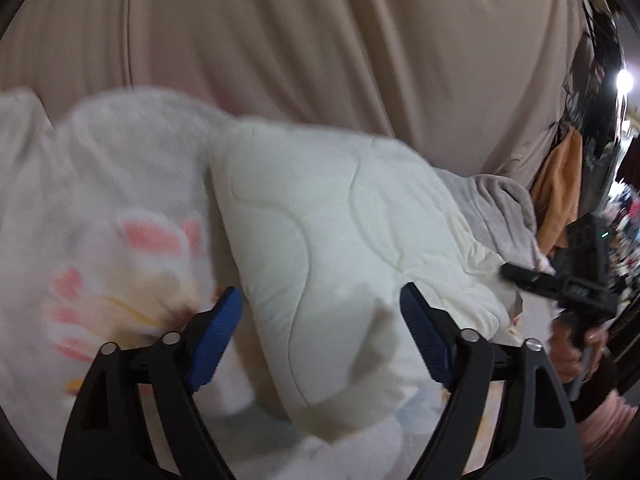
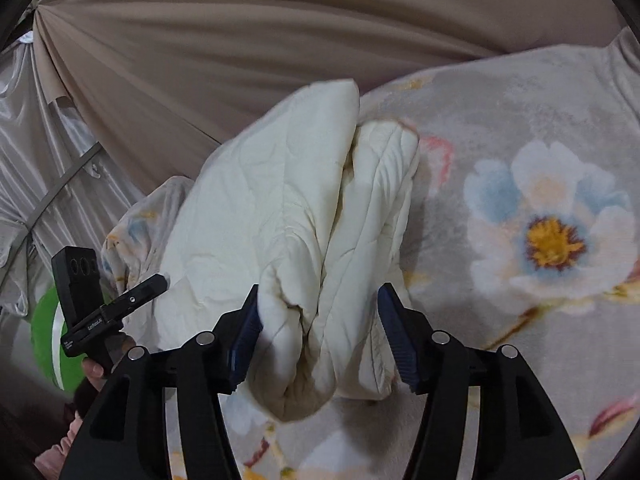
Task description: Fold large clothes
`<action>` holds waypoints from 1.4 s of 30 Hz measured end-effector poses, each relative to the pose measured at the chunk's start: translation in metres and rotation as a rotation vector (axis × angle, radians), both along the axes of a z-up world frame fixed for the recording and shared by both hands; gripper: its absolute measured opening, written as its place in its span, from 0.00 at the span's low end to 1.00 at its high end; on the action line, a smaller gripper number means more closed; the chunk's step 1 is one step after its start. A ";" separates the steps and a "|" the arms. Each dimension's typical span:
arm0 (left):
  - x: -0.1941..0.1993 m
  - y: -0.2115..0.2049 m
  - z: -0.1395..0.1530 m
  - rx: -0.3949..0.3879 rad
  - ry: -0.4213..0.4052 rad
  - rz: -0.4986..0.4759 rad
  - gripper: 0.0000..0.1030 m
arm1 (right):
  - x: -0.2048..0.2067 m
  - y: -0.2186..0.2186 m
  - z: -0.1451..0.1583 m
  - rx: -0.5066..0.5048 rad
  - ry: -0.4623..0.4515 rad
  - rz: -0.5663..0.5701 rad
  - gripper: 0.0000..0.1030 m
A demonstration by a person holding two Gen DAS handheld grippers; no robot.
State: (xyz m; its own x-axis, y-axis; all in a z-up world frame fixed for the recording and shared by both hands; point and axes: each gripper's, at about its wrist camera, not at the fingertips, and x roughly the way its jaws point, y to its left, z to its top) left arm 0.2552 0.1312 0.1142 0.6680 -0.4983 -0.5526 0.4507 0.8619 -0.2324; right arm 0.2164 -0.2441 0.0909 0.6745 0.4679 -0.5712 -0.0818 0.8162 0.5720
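Right now I see both tools spread apart and gripping nothing: the left tool [image 1: 322, 334] hangs open over the cream quilted garment [image 1: 340, 216], its blue pads [image 1: 216, 340] clear of the cloth. The right tool [image 2: 318, 334] also stands open, with the garment's bunched folds lying between its fingers on the flowered blanket [image 2: 540, 208], the left pad touching the cloth.
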 end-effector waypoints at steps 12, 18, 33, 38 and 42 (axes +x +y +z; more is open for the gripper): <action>-0.017 -0.053 -0.010 0.275 0.035 0.168 0.66 | 0.009 0.080 0.019 -0.432 0.033 0.068 0.00; -0.019 -0.053 -0.045 0.296 0.064 0.161 0.69 | 0.011 0.074 -0.035 -0.370 0.138 0.094 0.00; -0.056 -0.060 -0.042 0.294 -0.046 0.271 0.78 | -0.010 0.092 -0.021 -0.497 0.079 -0.032 0.00; -0.088 -0.072 -0.040 0.342 -0.081 0.312 0.85 | -0.032 0.095 -0.002 -0.525 0.044 -0.080 0.02; -0.102 -0.076 -0.047 0.349 -0.050 0.336 0.85 | -0.055 0.097 0.000 -0.542 0.055 -0.099 0.08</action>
